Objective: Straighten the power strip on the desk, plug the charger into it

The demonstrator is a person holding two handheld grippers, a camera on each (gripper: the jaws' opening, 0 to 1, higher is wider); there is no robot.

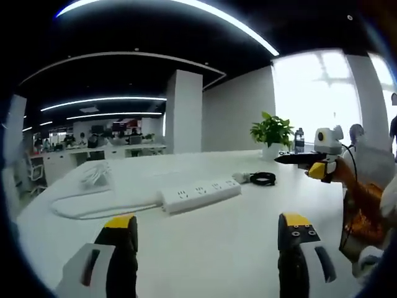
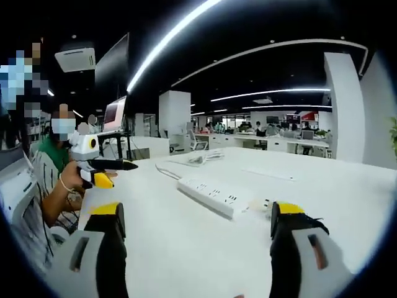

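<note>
In the left gripper view my left claw (image 1: 211,231) hovers over the white surface (image 1: 217,248) with its jaws spread wide and nothing between them. The power strip (image 1: 200,195) lies ahead at about 12 o'clock, well apart from the tips, set at a slant with its sockets facing up. Its white cord (image 1: 93,208) loops away toward 9 o'clock. Just past the strip's far end, at about 1 o'clock, sits the charger (image 1: 242,177) with a coil of black cable (image 1: 263,179) beside it. A potted plant (image 1: 272,133) stands farther back. My right claw (image 1: 319,166) comes in at 3 o'clock; I cannot tell its state from here.

In the right gripper view my right claw (image 2: 195,217) is likewise released and empty. The power strip (image 2: 212,195) lies at 12 o'clock, and my left claw (image 2: 102,174) shows at 9 o'clock.
</note>
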